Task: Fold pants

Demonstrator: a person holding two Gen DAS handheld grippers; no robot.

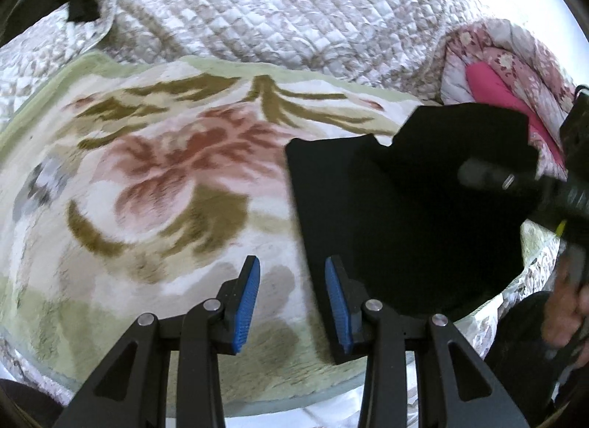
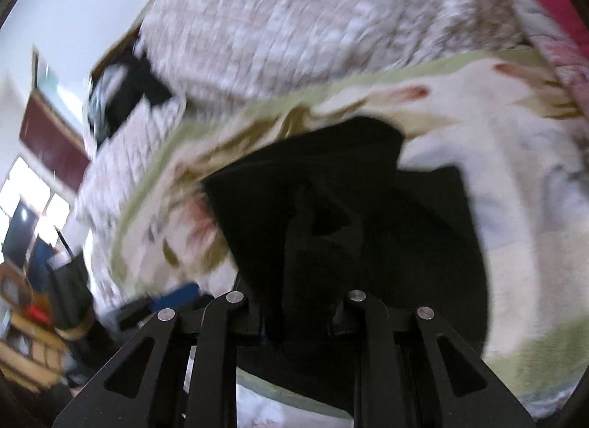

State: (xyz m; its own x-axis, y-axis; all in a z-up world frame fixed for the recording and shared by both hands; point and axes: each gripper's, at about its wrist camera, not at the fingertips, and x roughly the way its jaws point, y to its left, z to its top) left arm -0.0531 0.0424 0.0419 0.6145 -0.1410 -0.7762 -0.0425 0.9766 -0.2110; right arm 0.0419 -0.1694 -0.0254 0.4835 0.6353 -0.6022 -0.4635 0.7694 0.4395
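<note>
Black pants (image 1: 405, 214), folded into a compact dark slab, lying on a floral blanket (image 1: 154, 177) spread over a bed with a quilted cover (image 1: 257, 11). Seen from the left wrist view: left tongs (image 1: 292, 302) gaping wide, blue pads (image 1: 247, 304) bare, holding nothing, poised just above the blanket. Pants lying to the right of these tongs, their near left edge passing just beside the right-hand pad; long axis hard to judge, but the straight left edge running away from the camera, roughly in line with the fingers. Right tongs (image 1: 515, 179) blurred at the far right side of the pants, a hand visible below them.

From the right wrist view, heavily blurred: right tongs (image 2: 294, 314) buried in black cloth (image 2: 368, 207), fingertips hidden; apparently closed on a bunched fold of the pants, though not certain. Judged nearer: the right tongs, already in contact. Left tongs well placed to take the near left edge by a short move rightward.
</note>
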